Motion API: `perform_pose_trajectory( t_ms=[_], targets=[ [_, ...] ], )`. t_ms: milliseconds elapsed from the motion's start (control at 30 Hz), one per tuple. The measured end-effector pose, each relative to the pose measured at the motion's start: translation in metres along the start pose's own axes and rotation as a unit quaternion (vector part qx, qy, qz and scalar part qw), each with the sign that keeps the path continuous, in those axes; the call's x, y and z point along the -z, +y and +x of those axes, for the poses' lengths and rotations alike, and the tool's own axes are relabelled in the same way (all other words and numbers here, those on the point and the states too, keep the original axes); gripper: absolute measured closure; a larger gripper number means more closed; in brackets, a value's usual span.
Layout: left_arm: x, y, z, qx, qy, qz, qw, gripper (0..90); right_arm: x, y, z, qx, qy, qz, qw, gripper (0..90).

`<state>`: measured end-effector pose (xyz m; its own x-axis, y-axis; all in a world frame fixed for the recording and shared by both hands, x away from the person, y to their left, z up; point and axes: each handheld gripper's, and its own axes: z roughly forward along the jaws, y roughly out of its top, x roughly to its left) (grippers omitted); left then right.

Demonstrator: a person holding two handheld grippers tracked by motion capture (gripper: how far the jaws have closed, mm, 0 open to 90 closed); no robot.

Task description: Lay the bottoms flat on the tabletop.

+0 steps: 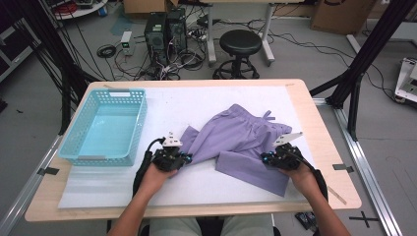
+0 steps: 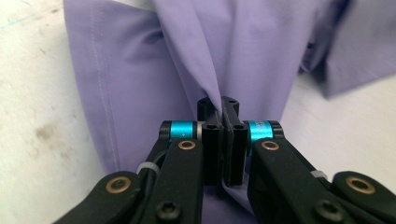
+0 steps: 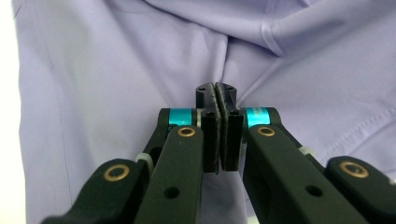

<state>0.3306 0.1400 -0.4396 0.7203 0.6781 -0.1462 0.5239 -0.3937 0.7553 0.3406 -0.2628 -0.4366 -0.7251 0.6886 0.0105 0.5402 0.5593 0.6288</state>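
Lilac garment (image 1: 241,140) lying crumpled at the centre-right of the white-covered worktop (image 1: 162,105). Left gripper (image 2: 218,103): fingers (image 2: 208,116) pressed together, pinching a fold of the cloth at the garment's left edge. Right gripper (image 3: 217,91): fingers (image 3: 208,105) likewise clamped on a pinch of fabric near its right edge. Blue basket (image 1: 140,123) stands to the left, apart from the garment; bare worktop lies in front of both hands.

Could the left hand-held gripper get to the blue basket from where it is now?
Probably yes: the blue basket sits close beside the left hand-held gripper with bare table between, but its jaws are shut on the purple garment.
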Motion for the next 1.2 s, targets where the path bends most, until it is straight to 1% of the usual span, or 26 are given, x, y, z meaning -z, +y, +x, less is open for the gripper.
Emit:
perform_pose_trajectory(
  t_ms=[67, 100, 167, 200, 233, 267, 367, 433, 467, 500, 533, 567, 600, 633, 667, 800, 833, 867, 900, 933, 1000, 1067, 1100, 1133, 1167, 1200],
  targets=[
    [0.007, -0.005, -0.005, -0.007, -0.019, 0.000, 0.9998, 87.6, 0.008, -0.009, -0.001, -0.001, 0.000, 0.002, 1.0000, 89.3],
    [0.007, -0.005, -0.005, -0.007, -0.019, 0.000, 0.9998, 87.6, 0.011, -0.012, -0.001, -0.002, -0.001, 0.002, 1.0000, 89.2],
    [0.010, -0.008, -0.009, -0.016, -0.033, -0.001, 0.9993, 87.6, 0.017, -0.018, 0.000, -0.003, -0.004, 0.002, 1.0000, 89.2],
    [0.013, -0.011, -0.014, -0.021, -0.046, 0.002, 0.9987, 87.6, 0.020, -0.021, 0.000, -0.005, -0.006, 0.003, 1.0000, 89.2],
    [0.013, -0.011, -0.014, -0.021, -0.046, 0.002, 0.9987, 87.6, 0.020, -0.021, 0.000, -0.005, -0.006, 0.003, 1.0000, 89.2],
    [0.015, -0.015, -0.020, -0.024, -0.064, 0.006, 0.9976, 87.6, 0.025, -0.027, 0.001, 0.002, -0.007, 0.009, 0.9999, 89.3],
    [0.017, -0.018, -0.024, -0.031, -0.074, 0.009, 0.9968, 87.6, 0.034, -0.037, 0.003, 0.004, -0.008, 0.015, 0.9998, 89.3],
    [0.020, -0.018, -0.027, -0.034, -0.065, 0.003, 0.9973, 87.6, 0.037, -0.040, 0.003, 0.001, -0.009, 0.013, 0.9999, 89.1],
    [0.021, -0.016, -0.026, -0.031, -0.061, -0.005, 0.9976, 87.4, 0.040, -0.042, 0.002, -0.006, -0.009, 0.007, 0.9999, 85.3],
    [0.021, -0.014, -0.025, -0.024, -0.055, -0.014, 0.9981, 85.1, 0.043, -0.043, 0.002, -0.015, -0.020, 0.000, 0.9997, 77.2],
    [0.020, -0.006, -0.020, -0.006, -0.040, -0.035, 0.9986, 67.2, 0.047, -0.042, -0.003, -0.039, -0.031, -0.017, 0.9986, 66.6],
    [0.020, -0.006, -0.020, -0.006, -0.040, -0.035, 0.9986, 62.6, 0.047, -0.042, -0.003, -0.039, -0.031, -0.017, 0.9986, 66.6],
    [0.019, 0.003, -0.017, 0.000, -0.023, -0.065, 0.9976, 58.3, 0.048, -0.038, -0.007, -0.058, -0.047, -0.034, 0.9966, 62.2],
    [0.019, 0.003, -0.017, 0.000, -0.023, -0.065, 0.9976, 55.3, 0.048, -0.038, -0.007, -0.058, -0.047, -0.034, 0.9966, 62.2],
    [0.015, 0.014, -0.013, 0.003, -0.011, -0.080, 0.9967, 53.7, 0.046, -0.032, -0.013, -0.073, -0.065, -0.048, 0.9941, 54.4],
    [0.002, 0.030, -0.005, 0.014, -0.001, -0.087, 0.9962, 49.9, 0.038, -0.022, -0.021, -0.093, -0.087, -0.061, 0.9900, 47.4],
    [-0.004, 0.035, -0.002, 0.017, 0.003, -0.085, 0.9962, 49.7, 0.030, -0.014, -0.026, -0.104, -0.096, -0.062, 0.9880, 45.0],
    [-0.018, 0.043, 0.004, 0.023, 0.009, -0.072, 0.9971, 49.7, 0.026, -0.010, -0.027, -0.107, -0.098, -0.060, 0.9876, 43.8],
    [-0.018, 0.043, 0.004, 0.023, 0.009, -0.072, 0.9971, 49.8, 0.020, -0.007, -0.029, -0.111, -0.099, -0.055, 0.9874, 43.8],
    [-0.025, 0.045, 0.006, 0.027, 0.012, -0.065, 0.9975, 49.8, 0.020, -0.007, -0.029, -0.111, -0.099, -0.055, 0.9874, 43.8],
    [-0.039, 0.047, 0.009, 0.034, 0.012, -0.042, 0.9985, 50.4, 0.003, 0.002, -0.032, -0.112, -0.103, -0.028, 0.9880, 44.5],
    [-0.051, 0.045, 0.008, 0.031, 0.010, -0.017, 0.9993, 50.5, -0.002, 0.003, -0.032, -0.115, -0.103, -0.017, 0.9879, 47.1],
    [-0.055, 0.044, 0.005, 0.022, 0.012, -0.006, 0.9997, 52.7, -0.005, 0.004, -0.032, -0.113, -0.103, -0.008, 0.9881, 52.1],
    [-0.060, 0.040, 0.000, 0.000, 0.017, 0.003, 0.9999, 64.2, -0.004, 0.004, -0.032, -0.096, -0.104, -0.010, 0.9899, 74.8],
    [-0.060, 0.040, 0.000, 0.000, 0.017, 0.003, 0.9999, 70.1, -0.004, 0.004, -0.032, -0.096, -0.104, -0.010, 0.9899, 74.8],
    [-0.060, 0.039, -0.003, -0.009, 0.024, -0.001, 0.9997, 70.1, -0.003, 0.003, -0.033, -0.097, -0.092, -0.008, 0.9909, 84.0]
  ],
)
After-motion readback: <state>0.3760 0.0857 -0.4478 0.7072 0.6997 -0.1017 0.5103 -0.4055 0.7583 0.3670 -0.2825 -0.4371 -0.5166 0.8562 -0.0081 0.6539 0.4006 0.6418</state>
